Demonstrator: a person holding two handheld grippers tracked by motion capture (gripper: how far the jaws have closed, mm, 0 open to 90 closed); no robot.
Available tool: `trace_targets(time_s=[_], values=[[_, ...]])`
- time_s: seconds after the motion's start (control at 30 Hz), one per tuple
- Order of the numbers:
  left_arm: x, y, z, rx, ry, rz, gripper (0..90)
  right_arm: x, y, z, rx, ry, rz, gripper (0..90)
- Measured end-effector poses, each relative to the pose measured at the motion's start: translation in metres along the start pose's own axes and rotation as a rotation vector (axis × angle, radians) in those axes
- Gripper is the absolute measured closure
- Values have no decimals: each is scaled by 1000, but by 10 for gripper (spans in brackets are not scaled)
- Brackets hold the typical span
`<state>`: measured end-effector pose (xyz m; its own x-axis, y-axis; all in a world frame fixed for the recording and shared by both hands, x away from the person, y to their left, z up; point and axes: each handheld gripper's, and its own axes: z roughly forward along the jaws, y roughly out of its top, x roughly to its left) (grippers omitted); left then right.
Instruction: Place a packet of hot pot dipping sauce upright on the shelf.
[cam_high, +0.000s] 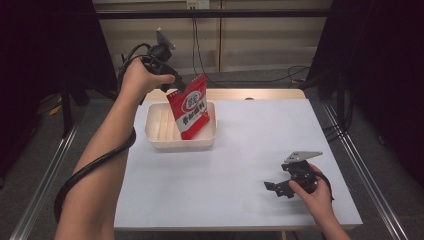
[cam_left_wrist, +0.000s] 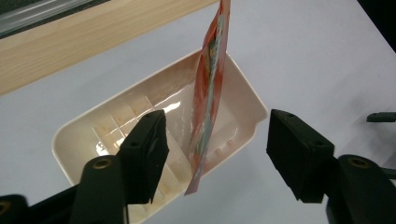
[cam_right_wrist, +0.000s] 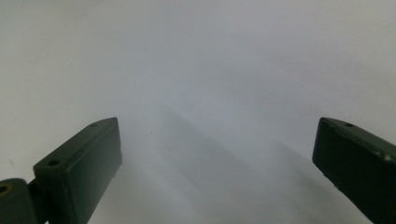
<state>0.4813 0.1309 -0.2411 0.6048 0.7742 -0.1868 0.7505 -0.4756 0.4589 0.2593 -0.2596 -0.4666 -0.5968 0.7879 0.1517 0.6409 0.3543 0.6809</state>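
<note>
Fingers (cam_left_wrist: 144, 154) stand apart, flanking red packet (cam_left_wrist: 209, 93) above tray (cam_left_wrist: 243, 81).

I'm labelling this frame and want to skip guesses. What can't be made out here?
- Red packet: its lower end, high view, hidden behind the tray wall.
- Packet's front print: left gripper view shows it edge-on.
- Right gripper: jaw tips, high view, too small and dark; its own view is blurred.

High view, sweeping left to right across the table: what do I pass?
Left gripper → red packet standing in the white tray → bare table → right gripper.
</note>
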Motion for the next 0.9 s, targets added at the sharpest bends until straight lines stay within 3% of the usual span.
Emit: trace_targets(time_s=[0.23, 0.37, 0.4, 0.9], values=[[1, -13, -6, -2, -6, 3, 306, 3, 2, 3, 11, 5, -9, 13], [-1, -21, -8, -27, 0, -2, 278, 5, 2, 3, 12, 9, -4, 14], [0, -22, -9, -17, -4, 15, 263, 6, 2, 3, 9, 7, -12, 14], [-3, -43, -11, -46, 3, 10, 211, 8, 0, 1, 8, 2, -20, 14]])
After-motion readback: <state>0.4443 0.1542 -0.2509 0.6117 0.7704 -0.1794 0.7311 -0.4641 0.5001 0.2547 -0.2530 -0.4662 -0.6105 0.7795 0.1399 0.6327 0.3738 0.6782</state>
